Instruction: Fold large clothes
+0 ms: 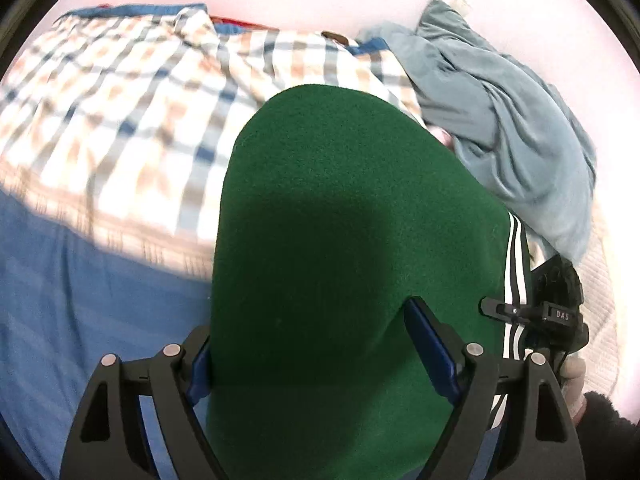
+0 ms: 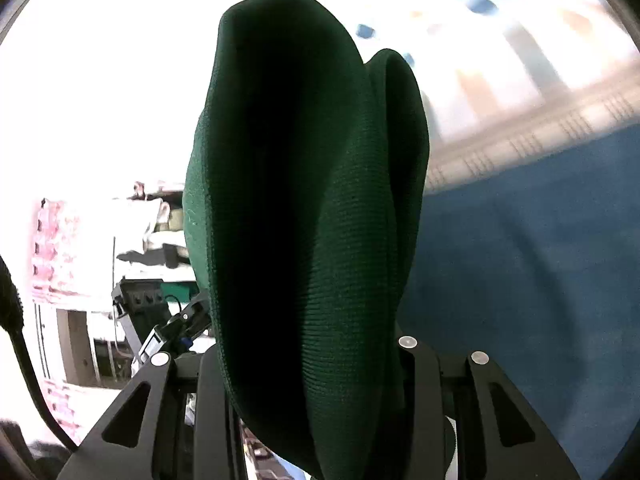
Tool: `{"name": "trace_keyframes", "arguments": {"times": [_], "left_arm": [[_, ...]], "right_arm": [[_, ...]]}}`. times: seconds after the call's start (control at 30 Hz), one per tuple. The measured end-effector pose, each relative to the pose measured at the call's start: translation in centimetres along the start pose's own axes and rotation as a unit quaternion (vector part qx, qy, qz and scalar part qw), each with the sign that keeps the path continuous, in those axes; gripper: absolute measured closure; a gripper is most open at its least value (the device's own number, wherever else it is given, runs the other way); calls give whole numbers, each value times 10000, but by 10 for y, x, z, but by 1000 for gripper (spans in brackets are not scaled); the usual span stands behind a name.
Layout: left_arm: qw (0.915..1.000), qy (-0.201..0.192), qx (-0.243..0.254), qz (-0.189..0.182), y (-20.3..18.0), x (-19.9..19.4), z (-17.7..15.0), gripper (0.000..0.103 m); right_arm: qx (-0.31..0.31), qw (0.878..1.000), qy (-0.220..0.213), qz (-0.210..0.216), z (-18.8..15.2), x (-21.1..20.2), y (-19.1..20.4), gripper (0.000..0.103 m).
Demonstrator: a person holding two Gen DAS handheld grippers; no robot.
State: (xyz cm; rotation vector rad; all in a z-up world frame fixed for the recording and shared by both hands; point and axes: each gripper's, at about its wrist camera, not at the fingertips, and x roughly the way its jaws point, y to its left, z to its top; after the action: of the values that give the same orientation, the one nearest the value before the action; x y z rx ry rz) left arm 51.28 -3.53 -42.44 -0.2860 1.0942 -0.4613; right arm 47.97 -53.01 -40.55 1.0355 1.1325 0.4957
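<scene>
A dark green garment (image 1: 352,240) with white side stripes (image 1: 514,280) hangs lifted above a blue bed sheet (image 1: 80,300). My left gripper (image 1: 320,344) has its fingers spread wide around a broad fold of the green cloth, which runs down between them. My right gripper (image 2: 312,364) is shut on a bunched edge of the same garment (image 2: 304,200), which rises in folds and hides the fingertips. The right gripper also shows at the right edge of the left wrist view (image 1: 532,312).
A checked plaid cover (image 1: 140,112) lies across the far part of the bed. A light blue garment (image 1: 500,120) is crumpled at the far right. A room with shelves (image 2: 100,280) shows at the left of the right wrist view.
</scene>
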Motion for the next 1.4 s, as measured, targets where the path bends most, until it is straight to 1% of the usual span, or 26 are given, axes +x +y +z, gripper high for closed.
{"name": "trace_keyframes", "arguments": {"times": [0.03,0.1,0.17,0.23,0.27,0.3,0.33,0.37,0.5,0.53,0.57,0.63,0.67,0.7,0.77,0.8,0.87,0.93,1.0,1.03,1.07,1.17,1.2,1.23,1.27,1.4], "left_arm": [[10000,-3,32,36,6,10,19,21],[9999,6,75,107,18,35,53,21],[9999,57,34,134,30,63,76,21],[9997,137,24,198,41,87,89,21],[9994,199,27,268,48,104,93,21],[9988,362,-17,320,52,113,93,21],[9983,400,15,425,59,124,91,21],[9978,449,52,482,63,135,88,21],[9972,334,277,614,64,146,75,18],[9969,310,305,651,63,145,72,18],[9967,323,312,673,61,143,72,18],[9954,307,320,854,54,136,75,18],[9940,267,338,1002,50,131,75,18],[9921,189,354,1185,47,125,79,18],[9854,-8,508,1625,31,106,72,17],[9819,-93,559,1805,24,95,67,11],[9745,-154,629,2148,8,69,49,3],[9686,-197,648,2392,-4,48,34,3],[9643,-205,688,2549,-21,21,18,2],[9631,-207,693,2592,-28,7,10,2],[9639,-206,657,2572,-34,-6,5,2],[9649,-302,565,2546,-54,-45,-7,2],[9656,-384,528,2515,-64,-69,-12,2],[9653,-434,512,2524,-71,-84,-15,2],[9651,-513,485,2523,-79,-105,-19,2],[9624,-750,470,2567,-114,-174,-30,2]], "right_arm": [[5,10000,-8,-15,14,11,2,64],[27,10000,0,-38,56,34,4,64],[36,9999,58,-110,96,56,1,64],[36,9995,105,-283,137,74,-7,64],[32,9992,139,-381,149,85,-10,64],[84,9986,183,-494,163,93,-17,64],[98,9974,260,-668,174,102,-23,64],[81,9958,331,-854,183,108,-29,64],[57,9939,424,-1018,191,116,-36,61],[44,9931,404,-1096,189,115,-36,57],[35,9907,388,-1307,187,122,-27,47],[-195,9815,290,-1881,177,123,-12,41],[-311,9741,220,-2230,173,121,-3,29],[-481,9611,93,-2718,169,116,8,25],[-815,9320,-147,-3528,156,106,29,22],[-962,9125,-219,-3970,140,104,43,20],[-1085,8875,-333,-4466,120,98,54,18],[-1199,8640,-459,-4868,84,101,80,17],[-1410,8352,-657,-5275,51,90,99,17],[-1481,8282,-721,-5357,31,68,96,16],[-1518,8222,-798,-5428,17,66,111,16],[-1510,8230,-938,-5395,-32,48,155,16],[-1547,8211,-996,-5403,-48,42,170,16],[-1582,8198,-1066,-5399,-71,37,192,16],[-1614,8211,-1122,-5359,-87,30,207,15],[-1786,8162,-1378,-5320,-144,-12,273,15]]}}
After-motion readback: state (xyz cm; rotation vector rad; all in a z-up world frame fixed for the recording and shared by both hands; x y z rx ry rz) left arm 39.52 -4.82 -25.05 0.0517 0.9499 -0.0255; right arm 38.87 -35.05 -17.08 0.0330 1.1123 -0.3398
